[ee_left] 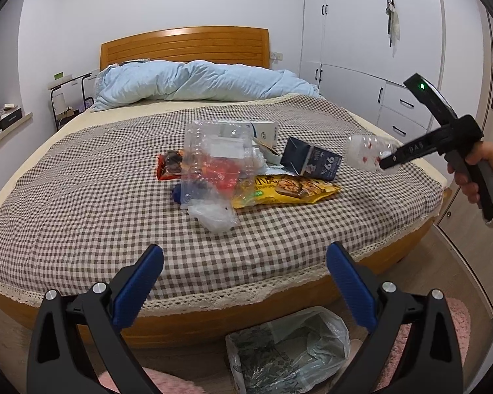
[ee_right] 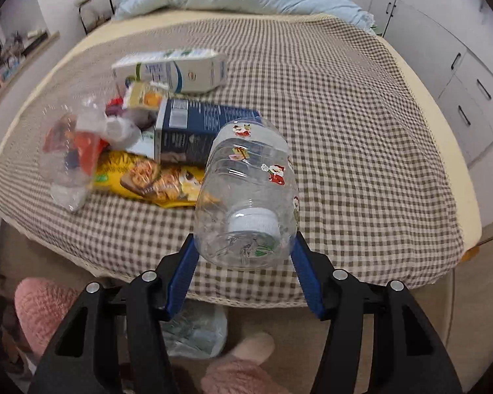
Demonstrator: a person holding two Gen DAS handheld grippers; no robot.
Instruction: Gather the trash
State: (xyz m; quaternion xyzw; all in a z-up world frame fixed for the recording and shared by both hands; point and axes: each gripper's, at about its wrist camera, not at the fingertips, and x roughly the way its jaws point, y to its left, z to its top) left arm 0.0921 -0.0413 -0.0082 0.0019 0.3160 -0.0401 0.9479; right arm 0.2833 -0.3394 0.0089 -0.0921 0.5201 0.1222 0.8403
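My right gripper (ee_right: 243, 262) is shut on a clear plastic bottle (ee_right: 249, 197) with red stickers and a white cap, held in the air over the bed's near right part; the same bottle (ee_left: 368, 156) shows in the left wrist view, gripped by the right gripper (ee_left: 389, 162). A trash pile lies mid-bed: a dark blue carton (ee_left: 312, 161), a yellow snack bag (ee_left: 289, 190), a clear plastic clamshell (ee_left: 213, 154), a white carton (ee_right: 171, 70). My left gripper (ee_left: 245, 282) stands open and empty above the bed's foot edge. A bin lined with a plastic bag (ee_left: 289, 351) stands on the floor below.
The bed carries a brown checked cover (ee_left: 82, 203) with a light blue duvet (ee_left: 197, 82) bunched at the headboard. White wardrobes and drawers (ee_left: 378, 65) stand at the right. Pink slippers (ee_right: 240, 367) and a pink mat lie on the floor near the bin.
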